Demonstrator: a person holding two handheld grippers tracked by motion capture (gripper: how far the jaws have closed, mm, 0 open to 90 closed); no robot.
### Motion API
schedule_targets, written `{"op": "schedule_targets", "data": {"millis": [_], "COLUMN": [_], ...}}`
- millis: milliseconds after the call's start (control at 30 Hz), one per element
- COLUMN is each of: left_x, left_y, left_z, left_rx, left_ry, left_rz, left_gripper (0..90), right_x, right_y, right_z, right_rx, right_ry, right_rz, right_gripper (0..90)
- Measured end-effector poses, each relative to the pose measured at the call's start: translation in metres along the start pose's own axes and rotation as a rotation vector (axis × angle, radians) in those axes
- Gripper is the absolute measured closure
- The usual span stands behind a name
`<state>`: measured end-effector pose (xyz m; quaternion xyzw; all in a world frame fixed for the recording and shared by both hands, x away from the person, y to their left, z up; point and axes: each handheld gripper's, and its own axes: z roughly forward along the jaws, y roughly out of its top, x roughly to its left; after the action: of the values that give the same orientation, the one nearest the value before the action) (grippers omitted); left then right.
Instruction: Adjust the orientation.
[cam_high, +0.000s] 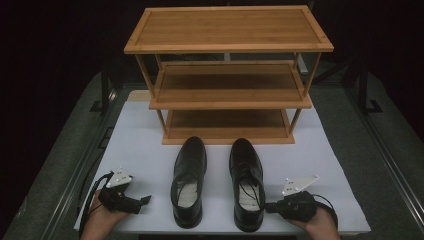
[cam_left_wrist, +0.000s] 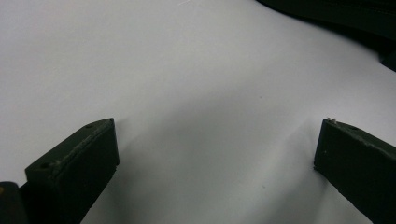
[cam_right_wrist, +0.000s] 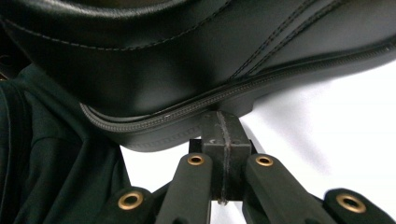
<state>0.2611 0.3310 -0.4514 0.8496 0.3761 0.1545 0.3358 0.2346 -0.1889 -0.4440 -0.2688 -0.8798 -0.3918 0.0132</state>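
On the white bench (cam_high: 145, 130), before the wooden shoe rack (cam_high: 227, 75), I count two black shoes: left shoe (cam_high: 189, 180), right shoe (cam_high: 246, 182). My right gripper (cam_high: 270, 206), fingers clenched empty, touches the right shoe's heel; my left gripper (cam_high: 145, 199) rests released, apart.

A staged recording bench — white-topped table (cam_high: 145, 130), black backdrop, wooden shoe rack (cam_high: 227, 75).
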Motion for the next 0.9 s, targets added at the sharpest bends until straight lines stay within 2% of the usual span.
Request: {"op": "schedule_targets", "data": {"millis": [100, 200, 333, 367, 500, 700, 900], "left_x": [0.000, 0.000, 0.000, 0.000, 0.000, 0.000, 0.000], "left_y": [0.000, 0.000, 0.000, 0.000, 0.000, 0.000, 0.000], "left_z": [0.000, 0.000, 0.000, 0.000, 0.000, 0.000, 0.000], "left_rx": [0.001, 0.000, 0.000, 0.000, 0.000, 0.001, 0.001], "left_ry": [0.000, 0.000, 0.000, 0.000, 0.000, 0.000, 0.000], "left_rz": [0.002, 0.000, 0.000, 0.001, 0.000, 0.002, 0.001], "left_gripper": [0.0, 0.0, 0.0, 0.0, 0.0, 0.0, 0.0], "right_x": [-0.001, -0.008, -0.018, -0.021, -0.027, -0.026, -0.027], "right_y": [0.000, -0.001, 0.003, 0.005, 0.009, 0.016, 0.018], "right_z": [-0.002, -0.009, -0.010, -0.010, -0.003, 0.004, 0.004], "right_rx": [-0.011, -0.048, -0.068, -0.069, -0.054, -0.046, -0.055], "right_ry": [0.001, -0.039, -0.089, -0.087, -0.084, -0.078, -0.071], "right_rz": [0.000, 0.023, 0.059, 0.069, 0.059, 0.036, 0.045], "right_gripper": [89.8, 89.8, 89.8, 89.8, 89.8, 89.8, 89.8]}}
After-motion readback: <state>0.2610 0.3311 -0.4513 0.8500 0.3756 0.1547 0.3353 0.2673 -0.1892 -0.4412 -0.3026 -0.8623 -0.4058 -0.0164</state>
